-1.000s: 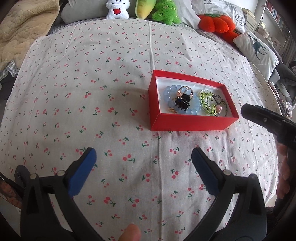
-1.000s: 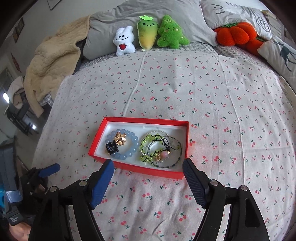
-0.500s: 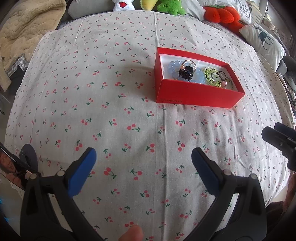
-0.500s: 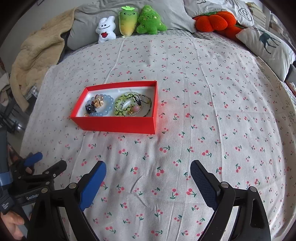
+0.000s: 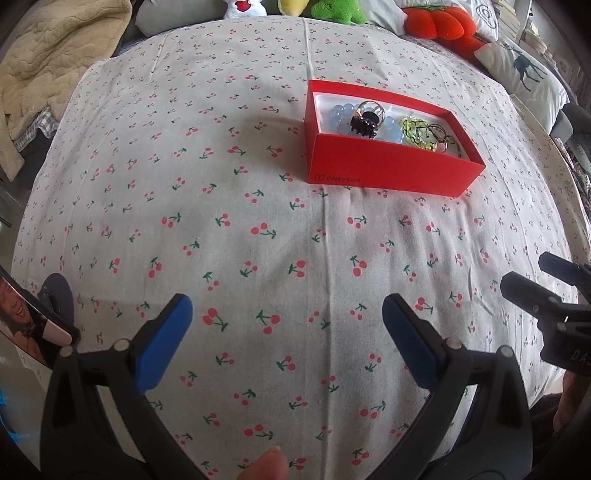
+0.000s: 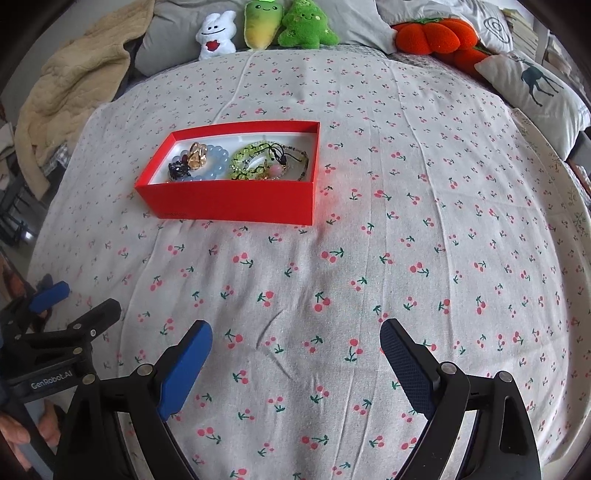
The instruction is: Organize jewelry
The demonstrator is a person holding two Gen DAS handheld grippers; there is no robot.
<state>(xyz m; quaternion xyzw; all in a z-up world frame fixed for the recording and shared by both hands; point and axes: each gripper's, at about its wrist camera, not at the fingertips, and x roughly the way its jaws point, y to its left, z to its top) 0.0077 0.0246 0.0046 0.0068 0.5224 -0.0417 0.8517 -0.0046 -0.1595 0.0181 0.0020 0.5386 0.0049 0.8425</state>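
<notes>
A red open box [image 5: 391, 170] sits on the cherry-print bedsheet [image 5: 258, 229], well ahead of both grippers. It holds a pale blue bead bracelet [image 6: 218, 166], a gold ring [image 6: 195, 155], a black hair claw [image 6: 179, 170], a green bead bracelet [image 6: 247, 162] and a dark cord necklace [image 6: 291, 155]. My left gripper [image 5: 287, 306] is open over bare sheet, with nothing between its blue pads. My right gripper [image 6: 295, 330] is also wide open and empty, nearer the viewer than the box [image 6: 236, 201]. Each gripper shows at the edge of the other's view.
Plush toys [image 6: 258, 26] line the far end of the bed, with orange pumpkin cushions [image 6: 436, 35] and a deer pillow [image 6: 532, 85] at the right. A beige blanket [image 6: 70, 81] hangs off the left. A thumb tip [image 5: 264, 465] shows at the bottom.
Both grippers have pulled back from the red box towards the near end of the bed, so the box now sits farther away. The right jaws stand a little wider.
</notes>
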